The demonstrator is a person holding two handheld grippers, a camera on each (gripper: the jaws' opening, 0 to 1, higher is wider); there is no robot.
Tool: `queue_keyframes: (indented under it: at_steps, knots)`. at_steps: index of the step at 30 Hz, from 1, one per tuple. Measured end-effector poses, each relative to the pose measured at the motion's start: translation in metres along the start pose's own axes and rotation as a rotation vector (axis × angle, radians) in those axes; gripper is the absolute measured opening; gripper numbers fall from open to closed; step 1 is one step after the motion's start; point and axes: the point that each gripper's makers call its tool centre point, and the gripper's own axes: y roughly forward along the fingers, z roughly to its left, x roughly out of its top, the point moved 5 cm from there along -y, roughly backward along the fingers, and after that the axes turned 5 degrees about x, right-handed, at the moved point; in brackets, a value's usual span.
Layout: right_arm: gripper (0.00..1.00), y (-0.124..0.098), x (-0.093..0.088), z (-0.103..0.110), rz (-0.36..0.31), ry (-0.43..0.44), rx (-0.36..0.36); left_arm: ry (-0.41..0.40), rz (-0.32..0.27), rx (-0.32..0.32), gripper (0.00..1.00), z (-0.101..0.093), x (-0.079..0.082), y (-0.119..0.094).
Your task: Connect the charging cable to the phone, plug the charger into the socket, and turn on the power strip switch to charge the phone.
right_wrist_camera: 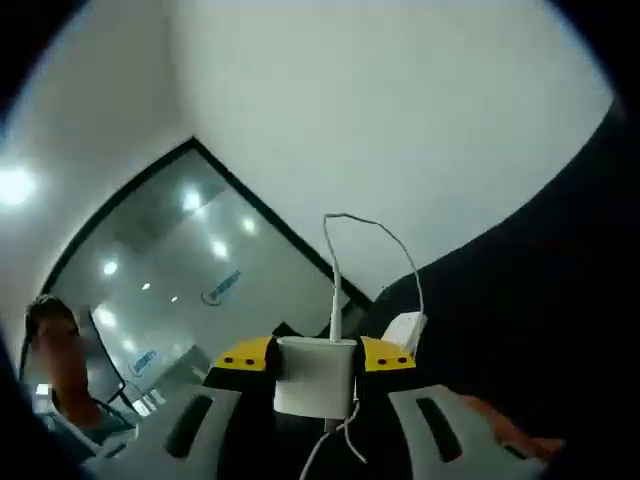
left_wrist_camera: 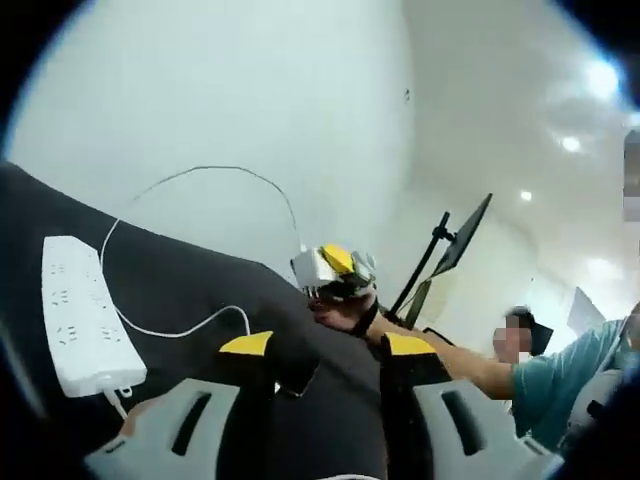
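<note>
A white power strip [left_wrist_camera: 85, 320] lies on the black table [left_wrist_camera: 180, 270] at the left. From beside it a thin white cable [left_wrist_camera: 215, 172] arches up to the white charger [left_wrist_camera: 318, 266], which my right gripper [left_wrist_camera: 340, 272] holds in the air. In the right gripper view the charger [right_wrist_camera: 315, 375] sits clamped between the yellow-tipped jaws of the right gripper [right_wrist_camera: 315, 358], with the cable [right_wrist_camera: 335, 290] rising from it. The power strip [right_wrist_camera: 405, 328] is small behind it. My left gripper [left_wrist_camera: 325, 350] appears shut on a dark phone [left_wrist_camera: 298, 362], which is hard to tell from the table.
A second run of cable [left_wrist_camera: 190, 328] crosses the table toward the left jaw. A person in a teal shirt [left_wrist_camera: 560, 380] sits at the right, with an arm [left_wrist_camera: 440, 352] reaching to the right gripper. A monitor on a stand [left_wrist_camera: 455, 245] stands behind. A white wall lies beyond the table.
</note>
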Motion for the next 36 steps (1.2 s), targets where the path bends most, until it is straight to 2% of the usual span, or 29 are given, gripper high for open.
queue_keyframes:
  at_steps: [1, 3, 5, 6, 8, 9, 10, 12, 14, 16, 18, 20, 21, 23, 24, 26, 28, 29, 30, 33, 36]
  knots:
    - [0.29, 0.003, -0.004, 0.005, 0.019, -0.013, 0.015, -0.014, -0.003, -0.010, 0.33, 0.000, 0.005, 0.004]
    - [0.29, 0.007, -0.009, 0.014, 0.046, -0.023, 0.045, -0.103, -0.052, -0.048, 0.33, -0.001, 0.023, 0.016]
    - [0.29, 0.009, -0.013, 0.022, 0.055, -0.026, 0.073, -0.198, -0.037, -0.121, 0.33, -0.006, 0.037, 0.028]
    - [0.29, 0.011, -0.015, 0.027, 0.056, -0.030, 0.094, -0.222, -0.035, -0.133, 0.34, -0.006, 0.042, 0.034]
    - [0.29, 0.012, -0.016, 0.032, 0.061, -0.032, 0.110, -0.188, -0.051, -0.126, 0.34, -0.003, 0.052, 0.047]
    - [0.29, 0.013, -0.017, 0.034, 0.063, -0.034, 0.115, -0.131, -0.047, -0.084, 0.32, 0.002, 0.055, 0.055]
    - [0.29, 0.013, -0.017, 0.035, 0.067, -0.039, 0.121, -0.110, -0.052, -0.085, 0.31, 0.002, 0.056, 0.059]
    - [0.29, 0.015, -0.020, 0.040, 0.081, -0.049, 0.132, -0.054, -0.026, -0.091, 0.31, -0.003, 0.056, 0.068]
    - [0.29, 0.017, -0.023, 0.044, 0.096, -0.055, 0.147, -0.057, -0.019, -0.117, 0.37, -0.009, 0.057, 0.076]
    - [0.29, 0.018, -0.025, 0.047, 0.102, -0.062, 0.153, -0.097, -0.037, -0.180, 0.48, -0.019, 0.063, 0.080]
    - [0.29, 0.019, -0.026, 0.048, 0.105, -0.067, 0.156, -0.125, -0.079, -0.234, 0.50, -0.028, 0.073, 0.078]
    - [0.29, 0.018, -0.025, 0.047, 0.105, -0.064, 0.158, -0.123, -0.085, -0.218, 0.49, -0.028, 0.078, 0.078]
    - [0.29, 0.018, -0.026, 0.048, 0.108, -0.063, 0.160, -0.124, -0.095, -0.212, 0.43, -0.027, 0.081, 0.077]
    - [0.29, 0.019, -0.029, 0.047, 0.117, -0.065, 0.158, -0.147, -0.140, -0.127, 0.25, -0.017, 0.090, 0.078]
    - [0.29, 0.020, -0.031, 0.046, 0.130, -0.071, 0.155, -0.150, -0.135, -0.100, 0.14, -0.015, 0.091, 0.078]
    - [0.29, 0.021, -0.034, 0.042, 0.142, -0.074, 0.139, -0.140, -0.111, -0.112, 0.03, -0.019, 0.090, 0.080]
    - [0.29, 0.020, -0.036, 0.037, 0.153, -0.076, 0.126, -0.112, -0.086, -0.116, 0.01, -0.026, 0.089, 0.081]
    - [0.29, 0.020, -0.036, 0.035, 0.153, -0.073, 0.119, -0.073, -0.078, -0.073, 0.01, -0.024, 0.089, 0.082]
    - [0.30, 0.020, -0.035, 0.031, 0.148, -0.085, 0.096, -0.037, -0.071, -0.056, 0.01, -0.026, 0.089, 0.083]
    - [0.30, 0.019, -0.031, 0.022, 0.098, -0.190, 0.022, 0.036, -0.033, 0.010, 0.00, -0.031, 0.093, 0.089]
    - [0.30, 0.016, -0.026, 0.018, 0.069, -0.170, -0.024, 0.090, 0.018, 0.048, 0.00, -0.038, 0.094, 0.097]
